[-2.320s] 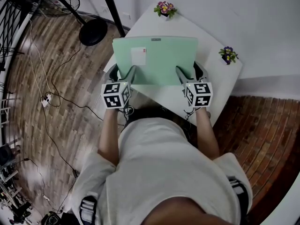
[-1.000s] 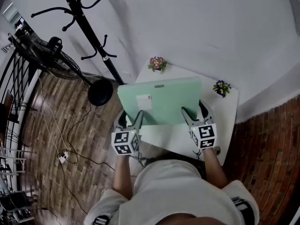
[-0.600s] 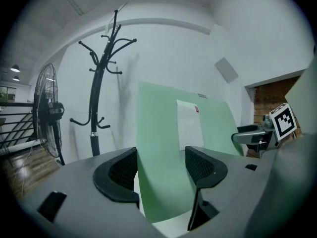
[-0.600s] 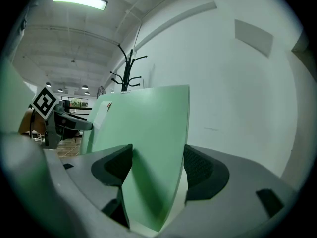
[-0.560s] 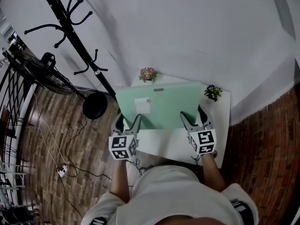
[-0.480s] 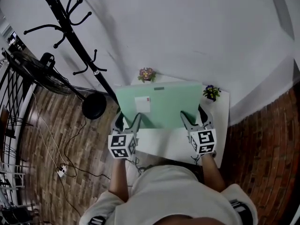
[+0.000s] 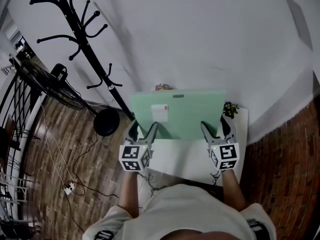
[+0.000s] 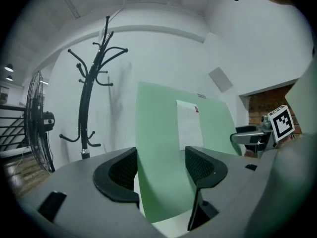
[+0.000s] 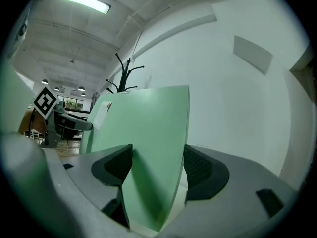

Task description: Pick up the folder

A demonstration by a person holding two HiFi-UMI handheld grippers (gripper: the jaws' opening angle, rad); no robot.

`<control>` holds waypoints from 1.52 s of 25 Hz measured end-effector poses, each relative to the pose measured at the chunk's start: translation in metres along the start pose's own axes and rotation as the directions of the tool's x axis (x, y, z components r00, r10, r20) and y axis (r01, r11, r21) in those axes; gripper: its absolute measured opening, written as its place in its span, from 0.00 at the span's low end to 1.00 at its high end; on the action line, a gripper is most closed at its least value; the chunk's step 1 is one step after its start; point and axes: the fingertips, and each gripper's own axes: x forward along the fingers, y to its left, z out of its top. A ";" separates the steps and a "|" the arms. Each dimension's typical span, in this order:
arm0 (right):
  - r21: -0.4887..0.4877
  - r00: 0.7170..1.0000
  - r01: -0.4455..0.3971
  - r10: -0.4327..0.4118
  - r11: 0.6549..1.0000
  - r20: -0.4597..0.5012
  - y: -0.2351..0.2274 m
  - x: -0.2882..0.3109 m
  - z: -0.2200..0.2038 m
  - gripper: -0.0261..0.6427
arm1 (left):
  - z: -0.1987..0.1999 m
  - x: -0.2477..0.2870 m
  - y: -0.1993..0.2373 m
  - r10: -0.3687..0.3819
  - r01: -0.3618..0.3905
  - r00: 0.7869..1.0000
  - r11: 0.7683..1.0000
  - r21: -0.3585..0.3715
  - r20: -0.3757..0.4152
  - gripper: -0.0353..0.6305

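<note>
A pale green folder (image 7: 177, 113) with a white label (image 7: 160, 112) is held up off the white table (image 7: 185, 158), its far edge raised toward the wall. My left gripper (image 7: 142, 131) grips its near left part and my right gripper (image 7: 218, 129) its near right part. In the left gripper view the folder (image 8: 163, 143) stands between the jaws of the left gripper (image 8: 161, 168). The right gripper view shows the folder (image 9: 148, 143) the same way inside the right gripper (image 9: 157, 168). Both are shut on it.
A small flower pot (image 7: 230, 108) stands at the table's far right corner; another (image 7: 162, 87) peeks over the folder's far edge. A black coat stand (image 7: 95, 59) with a round base (image 7: 106, 122) and a fan (image 7: 45, 81) stand left. Cables (image 7: 69, 188) lie on the wood floor.
The folder has risen with both grippers still on it; its far edge now covers most of the left flower pot. The head view has shifted slightly.
</note>
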 end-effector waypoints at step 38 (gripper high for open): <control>-0.004 1.000 -0.008 0.008 1.000 0.027 0.001 -0.004 -0.010 0.52 | -0.009 -0.005 -0.005 0.003 -0.003 1.000 0.999 0.045 0.005 0.52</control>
